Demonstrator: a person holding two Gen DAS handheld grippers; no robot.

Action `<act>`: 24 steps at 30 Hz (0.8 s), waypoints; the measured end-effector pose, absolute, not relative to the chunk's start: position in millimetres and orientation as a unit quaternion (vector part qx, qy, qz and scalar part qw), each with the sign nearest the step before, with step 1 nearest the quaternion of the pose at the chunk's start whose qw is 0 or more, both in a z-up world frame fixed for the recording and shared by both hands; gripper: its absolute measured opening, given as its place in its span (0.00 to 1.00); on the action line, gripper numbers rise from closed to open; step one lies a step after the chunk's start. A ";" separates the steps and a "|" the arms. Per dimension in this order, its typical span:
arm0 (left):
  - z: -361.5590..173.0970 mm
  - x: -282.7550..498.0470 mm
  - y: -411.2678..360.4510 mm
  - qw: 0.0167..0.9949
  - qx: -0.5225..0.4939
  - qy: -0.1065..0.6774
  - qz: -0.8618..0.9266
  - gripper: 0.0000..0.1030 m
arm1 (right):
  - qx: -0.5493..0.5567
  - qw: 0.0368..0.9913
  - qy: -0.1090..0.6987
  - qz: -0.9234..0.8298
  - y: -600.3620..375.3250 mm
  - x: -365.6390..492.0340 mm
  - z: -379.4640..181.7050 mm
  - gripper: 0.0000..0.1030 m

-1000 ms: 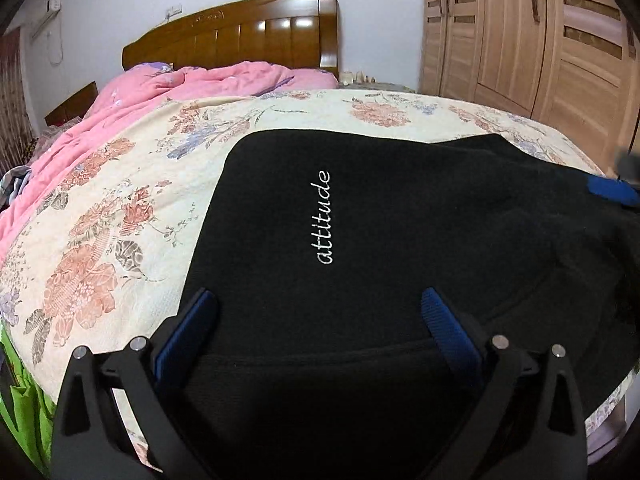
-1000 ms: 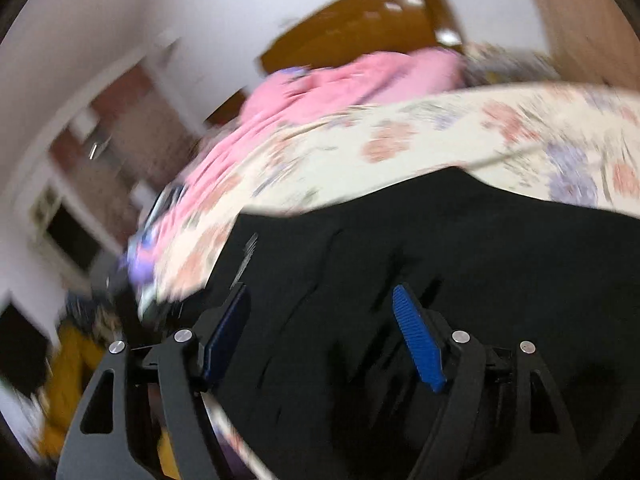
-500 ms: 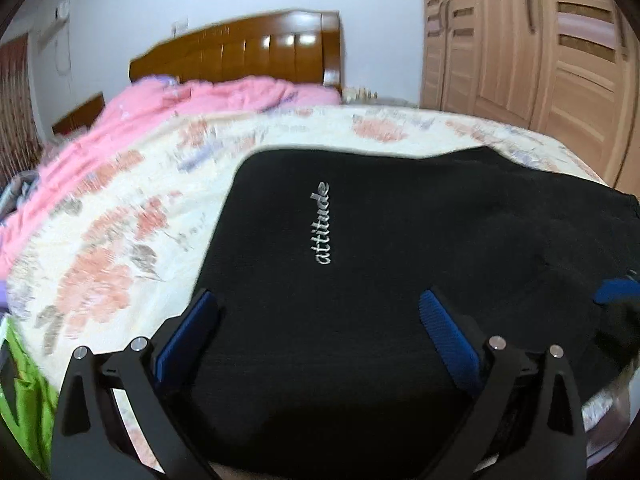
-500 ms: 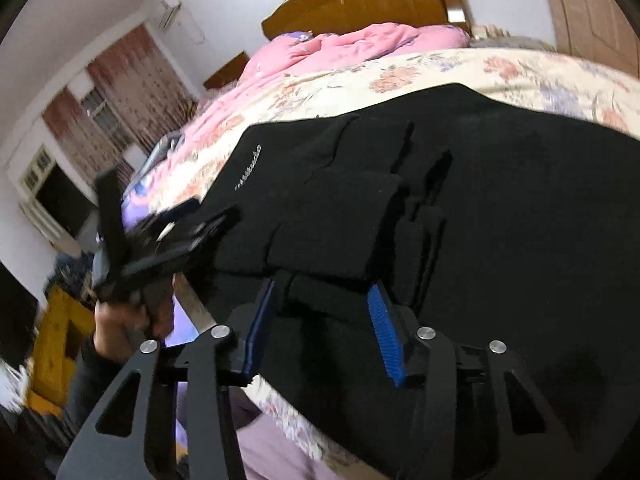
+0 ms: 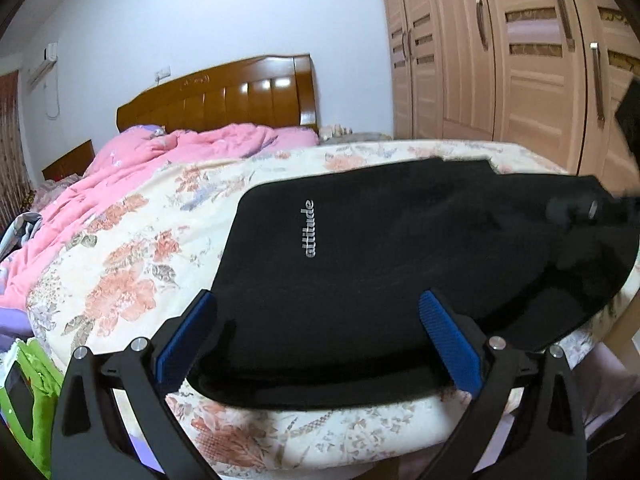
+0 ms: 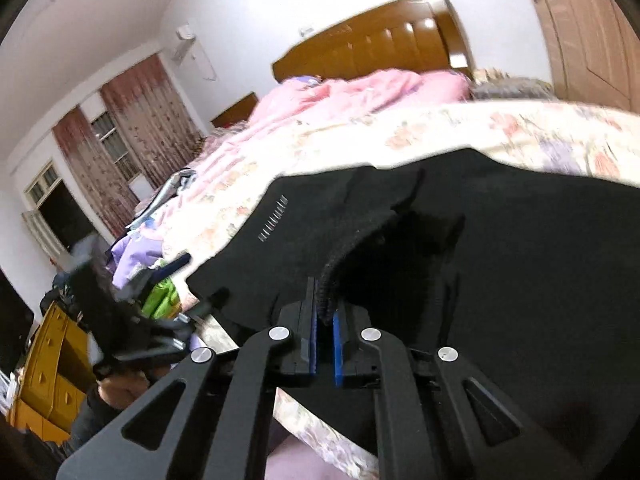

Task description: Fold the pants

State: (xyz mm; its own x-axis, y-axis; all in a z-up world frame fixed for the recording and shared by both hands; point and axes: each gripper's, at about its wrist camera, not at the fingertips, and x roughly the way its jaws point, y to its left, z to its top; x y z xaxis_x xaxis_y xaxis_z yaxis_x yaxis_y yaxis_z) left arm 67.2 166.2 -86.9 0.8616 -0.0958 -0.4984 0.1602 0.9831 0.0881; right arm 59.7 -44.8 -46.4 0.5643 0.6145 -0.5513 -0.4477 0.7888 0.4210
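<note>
Right wrist view: right hand-held gripper pinches one pants fold; left hand-held gripper spread wide.

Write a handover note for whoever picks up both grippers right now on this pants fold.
Left gripper: jaws open, empty, over the near edge of the black fleece pants with the white "attitude" lettering.
Right gripper: jaws shut on a ribbed edge of the pants, lifting it.
Pants lie across the floral bedspread at the bed's foot.
Done: pants laid out, edge gripped.
Left: carry the edge over, flatten.
</note>
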 end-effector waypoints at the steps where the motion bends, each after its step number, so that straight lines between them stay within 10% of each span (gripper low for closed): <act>1: -87.4 68.8 165.9 0.961 0.065 0.259 -0.067 0.98 | 0.122 0.871 0.376 0.291 -47.7 66.3 -60.7 0.08; 5: -101.7 79.3 158.8 0.950 0.098 0.291 -0.060 0.98 | 0.150 0.854 0.404 0.291 -57.2 79.6 -87.7 0.16; 9: -90.8 76.1 163.9 0.955 0.090 0.279 -0.050 0.98 | 0.126 0.868 0.401 0.264 -61.2 68.0 -63.9 0.51; 24: -100.9 127.3 140.0 0.933 0.083 0.348 -0.031 0.99 | 0.016 0.882 0.369 0.292 -17.3 82.6 -73.8 0.49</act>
State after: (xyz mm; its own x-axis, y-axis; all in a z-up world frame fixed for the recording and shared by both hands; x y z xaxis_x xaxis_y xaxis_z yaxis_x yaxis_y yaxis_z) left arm 127.3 140.0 -100.9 0.7553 -0.0004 -0.6553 0.1162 0.9842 0.1334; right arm 82.6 -17.3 -73.8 0.5569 0.5270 -0.6419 -0.5026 0.8292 0.2446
